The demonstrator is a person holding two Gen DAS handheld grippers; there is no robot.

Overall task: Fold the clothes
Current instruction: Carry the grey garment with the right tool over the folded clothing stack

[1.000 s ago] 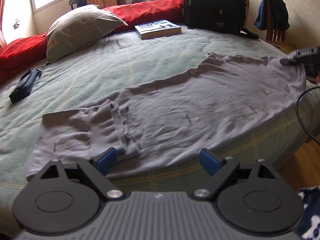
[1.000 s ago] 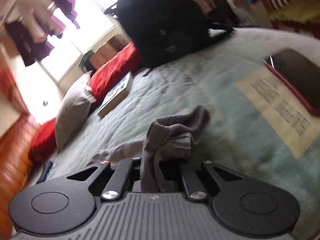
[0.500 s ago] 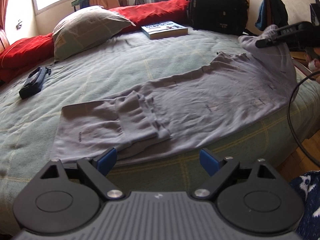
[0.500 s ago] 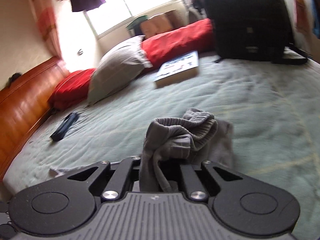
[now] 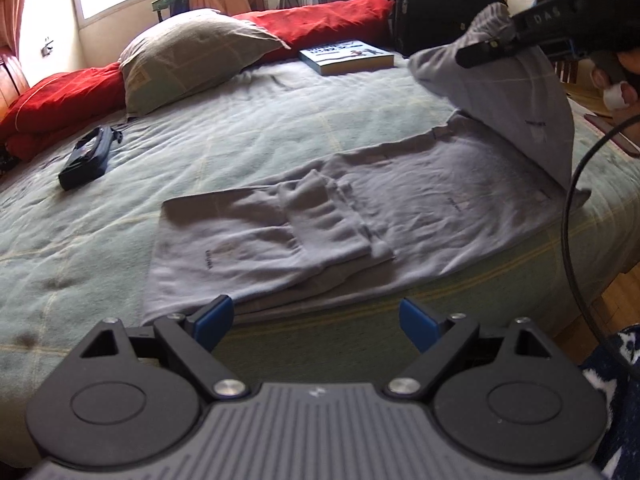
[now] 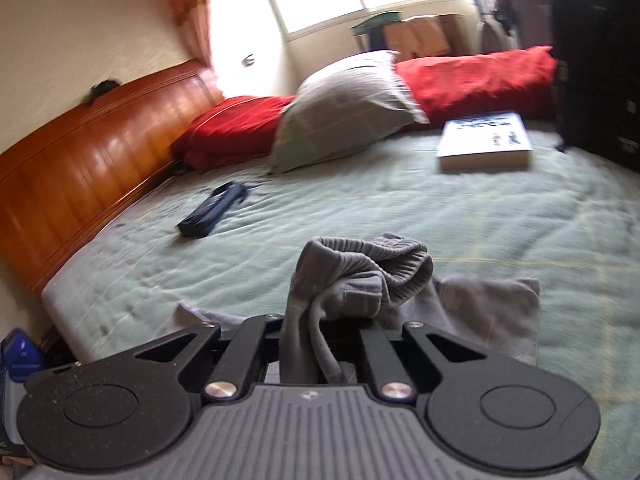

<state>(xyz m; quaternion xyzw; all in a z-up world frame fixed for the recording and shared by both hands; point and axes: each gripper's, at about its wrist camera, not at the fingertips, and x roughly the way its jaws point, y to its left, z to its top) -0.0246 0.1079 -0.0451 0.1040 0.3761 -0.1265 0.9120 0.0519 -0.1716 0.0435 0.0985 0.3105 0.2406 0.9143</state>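
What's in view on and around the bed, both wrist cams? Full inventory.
sweatpants: 1, grey, near bed edge, one end lifted
bedspread: 1, pale green, covers bed
pillow: 1, beige, far side
red cushions: 2, flanking pillow
book: 1, blue-white, far side
pouch: 1, dark, on bedspread
backpack: 1, black, far corner
headboard: 1, wooden
left gripper: open, empty
right gripper: shut on sweatpants
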